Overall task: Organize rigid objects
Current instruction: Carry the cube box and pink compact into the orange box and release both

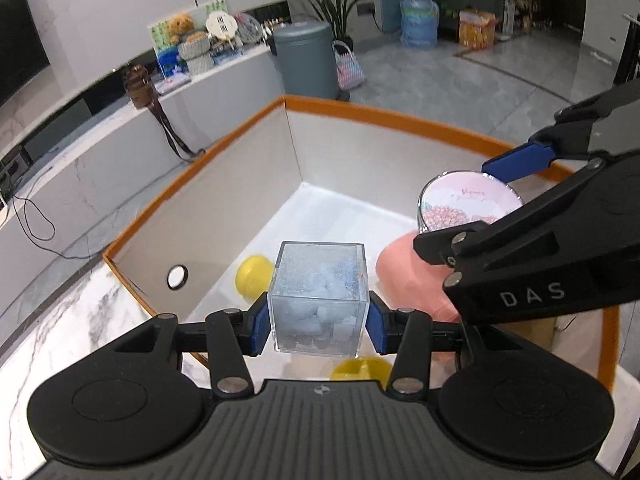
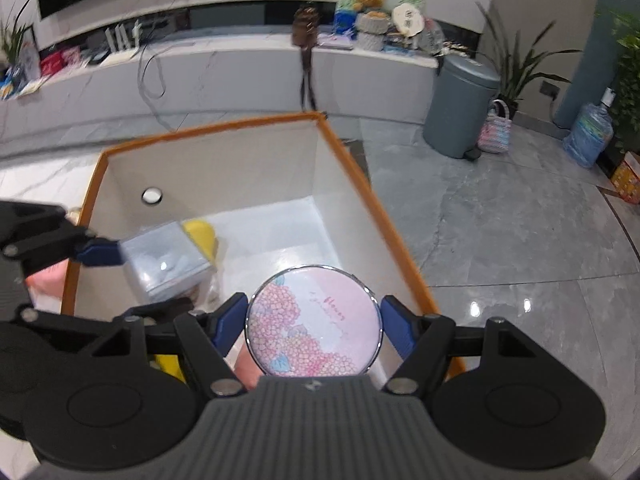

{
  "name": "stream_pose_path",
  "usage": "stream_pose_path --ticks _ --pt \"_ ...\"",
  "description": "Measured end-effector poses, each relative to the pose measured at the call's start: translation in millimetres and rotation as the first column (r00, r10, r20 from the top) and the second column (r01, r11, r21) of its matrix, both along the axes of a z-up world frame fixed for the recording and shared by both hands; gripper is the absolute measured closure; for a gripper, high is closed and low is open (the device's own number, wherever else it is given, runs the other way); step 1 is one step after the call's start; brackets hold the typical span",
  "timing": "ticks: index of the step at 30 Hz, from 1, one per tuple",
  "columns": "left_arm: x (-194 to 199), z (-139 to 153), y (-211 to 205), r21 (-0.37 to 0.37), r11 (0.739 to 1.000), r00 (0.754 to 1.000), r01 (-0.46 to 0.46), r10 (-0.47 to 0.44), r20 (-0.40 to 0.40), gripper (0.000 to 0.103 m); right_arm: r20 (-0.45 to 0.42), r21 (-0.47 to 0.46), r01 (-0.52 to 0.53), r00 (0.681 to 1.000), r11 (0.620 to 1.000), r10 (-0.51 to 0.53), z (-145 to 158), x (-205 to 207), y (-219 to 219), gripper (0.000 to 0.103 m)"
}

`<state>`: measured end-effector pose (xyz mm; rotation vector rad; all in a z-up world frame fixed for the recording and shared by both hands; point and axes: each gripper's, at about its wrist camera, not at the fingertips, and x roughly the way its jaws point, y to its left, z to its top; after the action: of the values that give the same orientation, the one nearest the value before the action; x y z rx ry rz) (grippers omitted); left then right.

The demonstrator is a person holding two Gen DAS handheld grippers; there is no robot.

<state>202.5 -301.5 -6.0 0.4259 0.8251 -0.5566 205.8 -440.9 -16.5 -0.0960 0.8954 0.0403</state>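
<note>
My left gripper is shut on a clear plastic cube filled with pale blue bits, held above the open orange-rimmed storage box. My right gripper is shut on a round tin with a pink flower lid, also held over the box. The tin and right gripper show at the right of the left wrist view. The cube and left gripper show at the left of the right wrist view. Inside the box lie a yellow ball, a second yellow object and a pink object.
The box stands on a white marble table, with a round hole in its wall. Beyond are a grey bin, a woven bag, a water bottle, plants and a low cluttered shelf. Grey tiled floor lies to the right.
</note>
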Motion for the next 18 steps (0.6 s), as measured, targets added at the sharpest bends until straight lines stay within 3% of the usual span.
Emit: stream_pose_path --ticks 4,12,18 --pt "0.4 -7.4 -3.0 0.046 0.999 1.0 0.019 -0.019 -0.003 0.049 -0.037 -0.042 -0.012 0.999 0.999 0.01 -6.6 3.3 5.2 0.031" --pt "-4.8 -19.1 -16.7 0.205 0.977 0.996 0.067 -0.079 0.051 0.05 -0.109 -0.064 -0.022 0.994 0.998 0.015 -21.6 7.6 9.2 0.031" --pt "3.1 -18.8 -18.2 0.22 0.974 0.997 0.06 -0.069 0.035 0.05 -0.132 -0.101 -0.02 0.991 0.995 0.006 -28.3 10.9 10.1 0.031"
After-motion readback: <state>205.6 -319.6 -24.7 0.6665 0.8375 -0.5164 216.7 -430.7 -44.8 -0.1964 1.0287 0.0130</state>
